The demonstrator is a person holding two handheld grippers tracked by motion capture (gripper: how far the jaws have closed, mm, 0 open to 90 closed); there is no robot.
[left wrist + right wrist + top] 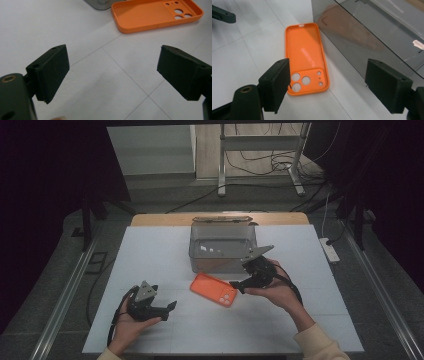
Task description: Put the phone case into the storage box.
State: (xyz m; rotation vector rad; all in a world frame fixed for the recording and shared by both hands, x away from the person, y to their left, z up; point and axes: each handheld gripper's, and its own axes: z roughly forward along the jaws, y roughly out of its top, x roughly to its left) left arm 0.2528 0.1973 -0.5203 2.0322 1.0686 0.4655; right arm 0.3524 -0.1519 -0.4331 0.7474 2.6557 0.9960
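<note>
The orange phone case [213,289] lies inside-up on the tabletop [150,255], at the grey bin's [222,249] 6 o'clock. Both grippers, left [112,72] and right [327,87], are held wide and empty. The thin case could be pushed against the bin rather than gripped.

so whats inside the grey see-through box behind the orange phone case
The box looks empty apart from a few small pale scraps or labels on its walls. The phone case lies outside on the table. Glare on the smoky walls hides part of its floor.

A lab recording bay: dark curtains [45,195], floor cables [260,165], a metal stand [260,155].
</note>
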